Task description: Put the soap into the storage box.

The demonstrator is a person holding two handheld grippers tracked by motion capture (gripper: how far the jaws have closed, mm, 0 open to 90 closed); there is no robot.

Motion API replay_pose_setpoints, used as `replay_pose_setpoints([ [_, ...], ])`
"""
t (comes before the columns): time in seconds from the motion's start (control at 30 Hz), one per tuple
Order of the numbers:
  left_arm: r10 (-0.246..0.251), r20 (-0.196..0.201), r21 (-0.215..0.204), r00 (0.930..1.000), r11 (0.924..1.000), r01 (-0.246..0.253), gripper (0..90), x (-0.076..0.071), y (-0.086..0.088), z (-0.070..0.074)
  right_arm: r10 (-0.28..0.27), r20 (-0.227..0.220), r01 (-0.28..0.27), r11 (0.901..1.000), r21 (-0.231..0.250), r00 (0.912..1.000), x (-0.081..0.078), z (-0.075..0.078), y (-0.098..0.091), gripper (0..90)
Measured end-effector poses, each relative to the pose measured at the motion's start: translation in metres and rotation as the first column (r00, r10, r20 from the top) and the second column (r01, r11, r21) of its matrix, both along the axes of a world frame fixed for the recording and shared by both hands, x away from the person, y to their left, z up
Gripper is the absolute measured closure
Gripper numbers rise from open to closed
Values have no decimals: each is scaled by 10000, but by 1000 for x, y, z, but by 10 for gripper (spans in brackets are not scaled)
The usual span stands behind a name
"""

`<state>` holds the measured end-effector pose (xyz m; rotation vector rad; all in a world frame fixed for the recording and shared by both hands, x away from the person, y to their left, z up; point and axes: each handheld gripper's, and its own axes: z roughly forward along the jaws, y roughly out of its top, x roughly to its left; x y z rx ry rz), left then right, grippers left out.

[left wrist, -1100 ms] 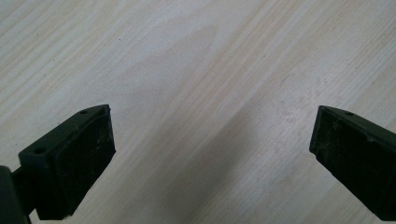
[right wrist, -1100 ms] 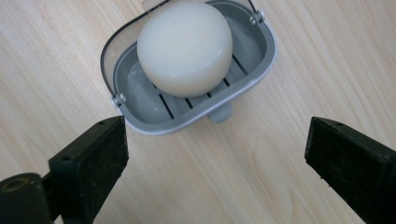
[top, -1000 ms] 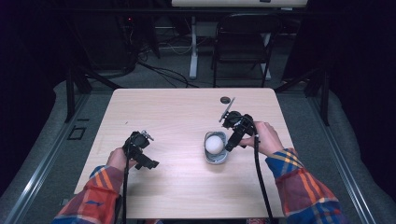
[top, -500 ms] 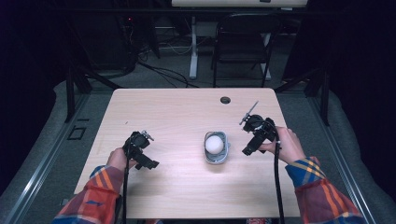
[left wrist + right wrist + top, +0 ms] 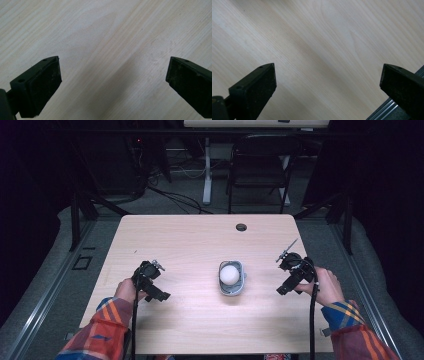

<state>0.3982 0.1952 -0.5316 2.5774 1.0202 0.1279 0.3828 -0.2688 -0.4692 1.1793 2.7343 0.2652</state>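
A pale wood counter stands in a dark room, a folding chair beyond its far edge. At the middle of the counter sits a small grey bowl holding a white ball, round and smooth. Bare wood lies open on both sides of it, and a dark round hole marks the far edge. My left gripper hovers over the left part, jaws spread wide with nothing between. My right gripper hangs near the right edge, its jaws likewise gaping; a metal rail shows past the edge.
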Motion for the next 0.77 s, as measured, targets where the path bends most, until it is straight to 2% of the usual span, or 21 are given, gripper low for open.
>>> replay_pose_setpoints([
  [0.13,-12,-4,-4,10000,10000,12,0,0,0,0,-294,-279,290,9995,-130,9992,-4,-12,-11,3],
  [0.17,-12,-4,3,10000,10000,12,0,0,0,0,-173,-452,157,9992,-372,9988,-4,-15,-14,3],
  [0.23,-10,-9,7,10000,10000,10,0,0,0,0,-520,-401,514,9985,-161,9978,-7,-24,-18,3],
  [0.27,-16,-10,6,10000,10000,16,0,0,0,0,-431,-617,408,9985,-374,9972,-8,-28,-22,3],
  [0.3,-19,-12,5,10000,10000,19,0,0,0,0,-184,-964,105,9966,-819,9952,-7,-27,-24,3],
  [0.33,-16,-6,-5,10000,10000,16,0,0,0,0,-593,-674,567,9976,-402,9960,-11,-35,-26,2],
  [0.4,-19,-8,-7,10000,10000,19,0,0,0,0,-428,-973,356,9966,-742,9943,-12,-37,-31,3],
  [0.43,-16,-13,-16,10000,10000,16,0,0,0,0,-722,-744,698,9970,-336,9946,-15,-44,-33,3],
  [0.47,-13,-23,-3,10000,10000,13,0,0,0,0,-392,-1205,283,9955,-907,9919,-14,-44,-35,4],
  [0.5,25,-37,-17,10000,10000,-25,0,0,0,0,-1212,-590,1226,9922,202,9909,-21,-57,-34,3],
  [0.53,27,-37,-14,10000,10000,-27,0,0,1,0,-238,-1501,51,9923,-1241,9884,-14,-49,-37,4],
  [0.57,25,-33,-13,10000,10000,-25,0,0,1,0,-1483,-487,1505,9875,460,9877,-26,-68,-34,5],
  [0.6,28,-25,-17,10000,10000,-28,0,0,1,0,-839,-900,799,9957,-466,9924,-22,-64,-36,5],
  [0.63,-3,-10,1,10000,10000,3,0,0,1,0,866,-2619,-1635,9435,-2881,9612,-4,-44,-37,5],
  [0.67,-19,-9,2,10000,10000,19,0,0,0,0,-703,-1219,613,9952,-758,9901,-20,-63,-37,11],
  [0.7,-19,-8,2,10000,10000,19,0,0,0,0,-603,-1307,482,9944,-944,9896,-18,-61,-37,15],
  [0.73,-17,-13,4,10000,10000,17,0,0,1,0,-1086,-841,1071,9940,-225,9905,-22,-68,-36,15],
  [0.77,-18,-19,5,10000,10000,18,0,0,1,0,-841,-893,802,9957,-456,9925,-21,-66,-36,17],
])
